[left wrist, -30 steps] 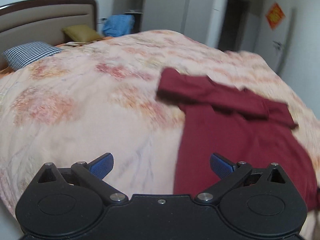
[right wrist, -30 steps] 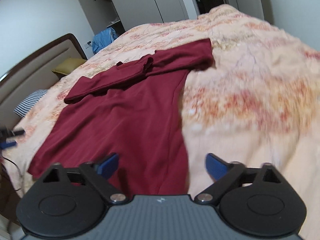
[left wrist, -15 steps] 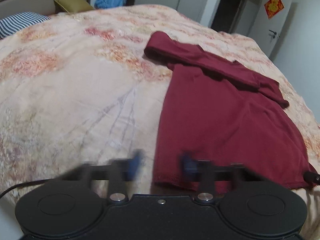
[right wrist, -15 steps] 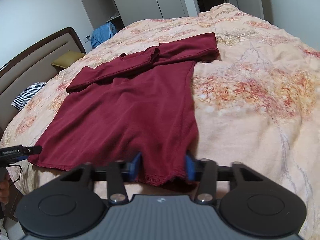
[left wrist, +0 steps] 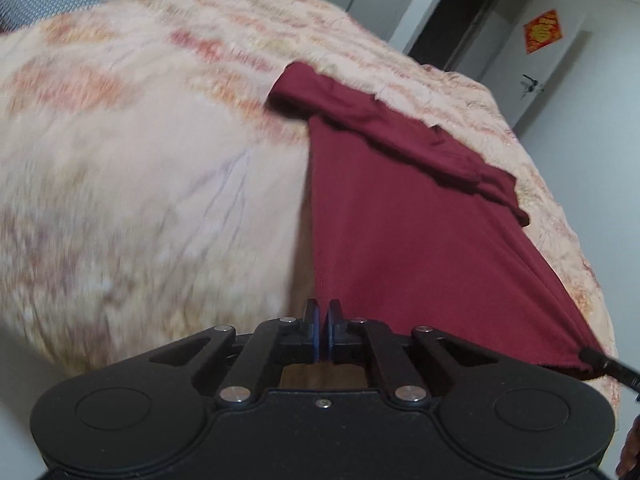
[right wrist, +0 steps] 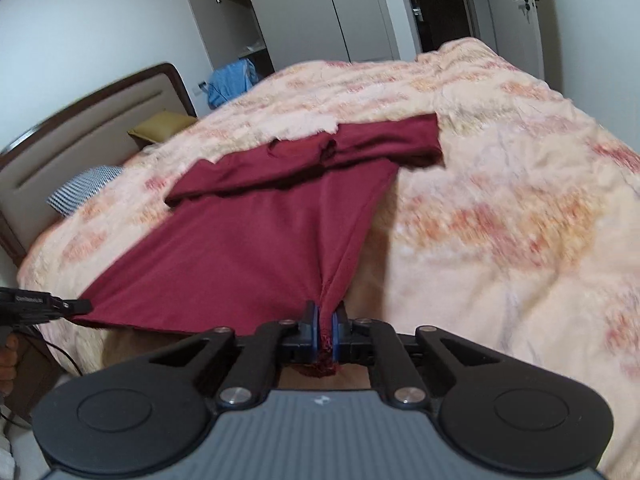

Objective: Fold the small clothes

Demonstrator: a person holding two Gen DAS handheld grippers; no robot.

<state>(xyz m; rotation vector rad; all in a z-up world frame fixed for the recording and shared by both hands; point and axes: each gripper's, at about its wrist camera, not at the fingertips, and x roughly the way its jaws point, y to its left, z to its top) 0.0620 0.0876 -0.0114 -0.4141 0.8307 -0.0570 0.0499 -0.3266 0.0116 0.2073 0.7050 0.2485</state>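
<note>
Black two-finger left gripper (left wrist: 322,312) and grey-ribbed right gripper (right wrist: 325,316): blue pads, silver pivot screws, round black discs.

Open quilt (right wrist: 520,208) right of the maroon shirt (right wrist: 260,240) (right wrist view); pillows (right wrist: 84,188) and headboard (right wrist: 80,128) crowd upper left.

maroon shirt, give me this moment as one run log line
phase: hem grasp | left gripper: shut on maroon shirt hem corner | right gripper: shut on other hem corner | sleeves: folded across top | surface: floral bedspread
</note>
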